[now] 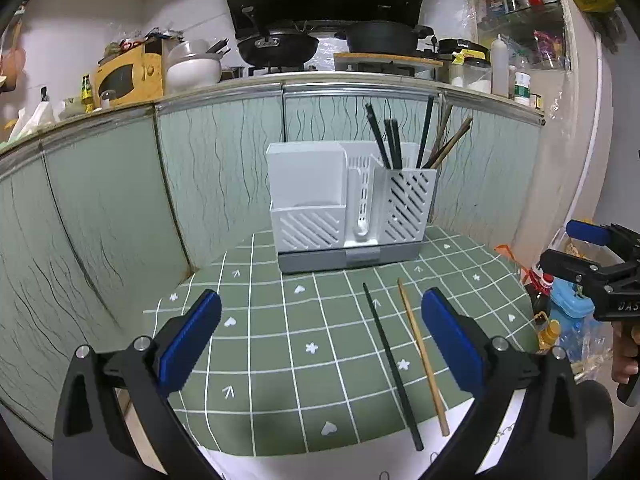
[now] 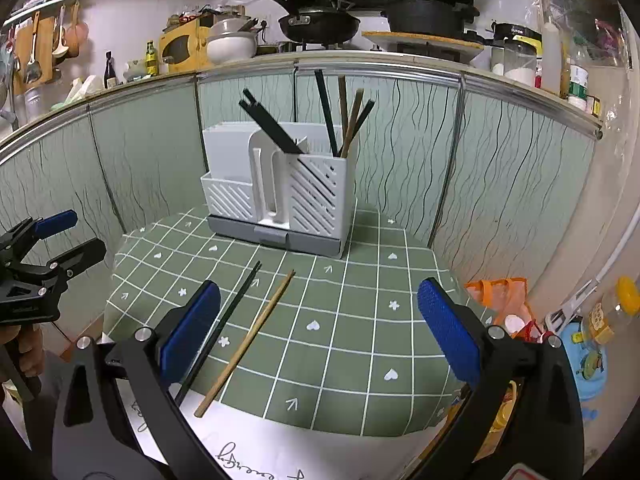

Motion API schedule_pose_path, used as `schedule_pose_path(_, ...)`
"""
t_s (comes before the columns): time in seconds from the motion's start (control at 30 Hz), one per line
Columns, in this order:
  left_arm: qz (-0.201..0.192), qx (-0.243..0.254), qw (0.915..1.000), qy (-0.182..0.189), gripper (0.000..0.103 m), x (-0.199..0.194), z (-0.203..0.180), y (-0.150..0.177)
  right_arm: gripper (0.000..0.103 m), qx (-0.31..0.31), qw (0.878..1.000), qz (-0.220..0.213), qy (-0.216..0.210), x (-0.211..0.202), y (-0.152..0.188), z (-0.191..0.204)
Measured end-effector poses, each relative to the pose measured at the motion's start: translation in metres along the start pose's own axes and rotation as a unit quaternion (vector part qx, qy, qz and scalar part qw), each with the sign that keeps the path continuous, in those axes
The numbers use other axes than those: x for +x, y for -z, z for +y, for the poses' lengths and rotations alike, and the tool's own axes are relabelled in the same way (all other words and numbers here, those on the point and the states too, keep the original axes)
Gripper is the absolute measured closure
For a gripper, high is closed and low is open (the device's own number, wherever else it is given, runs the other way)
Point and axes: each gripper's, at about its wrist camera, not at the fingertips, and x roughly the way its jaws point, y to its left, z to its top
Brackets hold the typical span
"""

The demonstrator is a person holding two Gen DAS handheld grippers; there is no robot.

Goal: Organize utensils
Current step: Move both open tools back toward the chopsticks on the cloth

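Two loose chopsticks flat on green grid-patterned tablecloth, side by side, apart: thin dark green chopstick, light wooden chopstick. White slotted plastic utensil holder behind, more chopsticks upright in right compartment. Left gripper spread wide, empty, above cloth. Right gripper likewise wide, empty.

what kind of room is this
Most likely a home kitchen: a black wok sits on a stove up on the counter, a yellow microwave stands nearby, and a white utensil holder holds chopsticks.
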Motion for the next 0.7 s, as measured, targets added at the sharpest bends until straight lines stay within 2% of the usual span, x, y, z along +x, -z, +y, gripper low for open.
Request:
schedule_pose_path(0.4, 0.018, -0.003, 0.9998, -0.012, 0.006, 0.011, -0.001, 0.039, 0.008, -0.009, 1.0, 0.01, 0.006, 0.014, 0.033, 0.012)
schedule_pose_path(0.57, 0.036, 0.011, 0.9992, -0.014, 0.005, 0.019, -0.003, 0.057, 0.008, -0.018, 0.999, 0.026, -0.005, 0.023, 0.049, 0.018)
schedule_pose_path(0.7, 0.048, 0.001, 0.9988, -0.011, 0.005, 0.022, 0.002, 0.07, 0.008, -0.025, 0.999, 0.041, -0.006, 0.03, 0.062, 0.026)
